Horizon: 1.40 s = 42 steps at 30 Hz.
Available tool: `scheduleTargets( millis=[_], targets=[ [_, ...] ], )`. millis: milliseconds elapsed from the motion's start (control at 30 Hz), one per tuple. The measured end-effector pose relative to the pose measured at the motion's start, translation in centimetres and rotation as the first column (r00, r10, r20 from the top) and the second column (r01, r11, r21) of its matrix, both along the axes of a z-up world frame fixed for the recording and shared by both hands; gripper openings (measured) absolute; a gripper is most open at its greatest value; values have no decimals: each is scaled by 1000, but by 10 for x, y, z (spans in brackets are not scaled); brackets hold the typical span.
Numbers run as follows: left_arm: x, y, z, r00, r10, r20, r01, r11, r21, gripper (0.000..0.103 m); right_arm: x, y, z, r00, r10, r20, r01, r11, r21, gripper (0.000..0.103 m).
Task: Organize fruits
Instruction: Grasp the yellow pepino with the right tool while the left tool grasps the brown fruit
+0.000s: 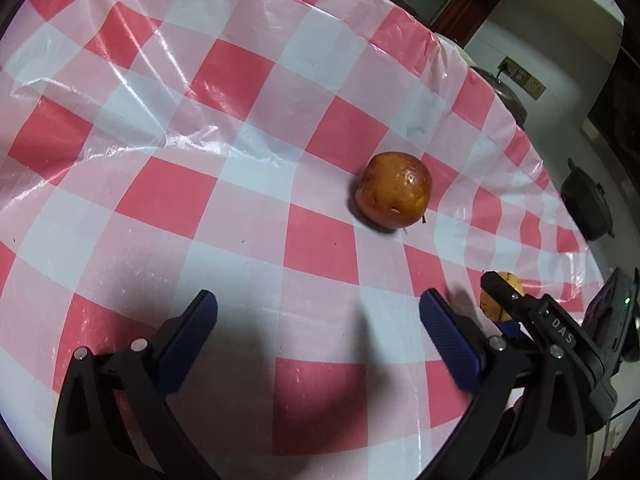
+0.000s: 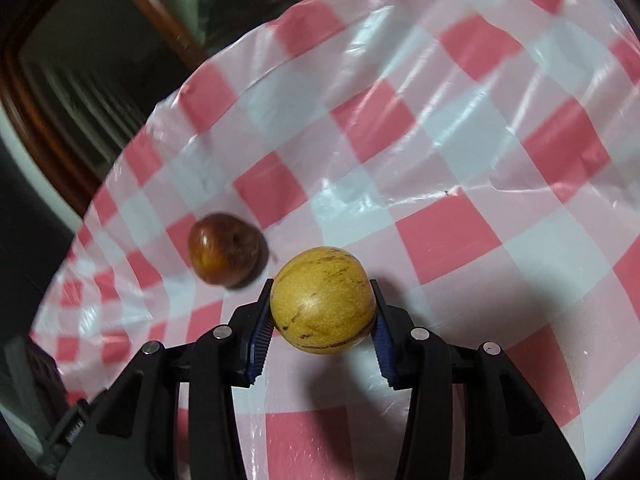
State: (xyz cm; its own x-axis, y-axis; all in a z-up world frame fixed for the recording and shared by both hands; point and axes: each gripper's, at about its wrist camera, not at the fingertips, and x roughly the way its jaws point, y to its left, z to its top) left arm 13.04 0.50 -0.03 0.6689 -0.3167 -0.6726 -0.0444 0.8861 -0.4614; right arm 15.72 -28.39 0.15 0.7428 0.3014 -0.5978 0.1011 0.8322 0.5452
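A reddish-brown apple (image 1: 395, 194) lies on the red-and-white checked tablecloth (image 1: 240, 140), ahead and to the right of my left gripper (image 1: 318, 312), which is open with nothing between its blue pads. My right gripper (image 2: 322, 308) is shut on a round yellow fruit (image 2: 323, 300) with dark streaks, held above the cloth. The same apple (image 2: 226, 249) sits just left of and beyond that yellow fruit. In the left wrist view the right gripper (image 1: 500, 304) shows at the lower right, with the yellow fruit (image 1: 510, 280) partly hidden behind its finger.
The table edge (image 1: 520, 128) curves along the right, with a dark pot (image 1: 588, 204) and a white wall with sockets (image 1: 524, 76) beyond it. Dark wooden furniture (image 2: 80, 92) stands past the cloth's left edge in the right wrist view.
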Motion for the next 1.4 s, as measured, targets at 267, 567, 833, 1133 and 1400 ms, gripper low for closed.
scheduleTargets(
  millis=[267,567,833,1133,1400],
  targets=[
    [3,-13,5,1000,22,-6,-22,997,77,101,-7,-8,-2,1000,-13,24,11,997,72,44],
    [90,-73,7,999,-2,-47,12,974,224,101,-14,-27,-4,991,-133,22,128,979,156,44],
    [134,-94,2,998,11,-60,10,938,346,79,-11,-21,0,993,-112,37,107,987,116,44],
    [22,-45,19,996,-7,93,-17,969,248,60,-11,-20,-1,994,-99,37,94,989,116,44],
    [-93,25,28,975,94,203,-118,987,107,60,-12,-15,1,996,-78,47,73,993,92,44]
  ],
)
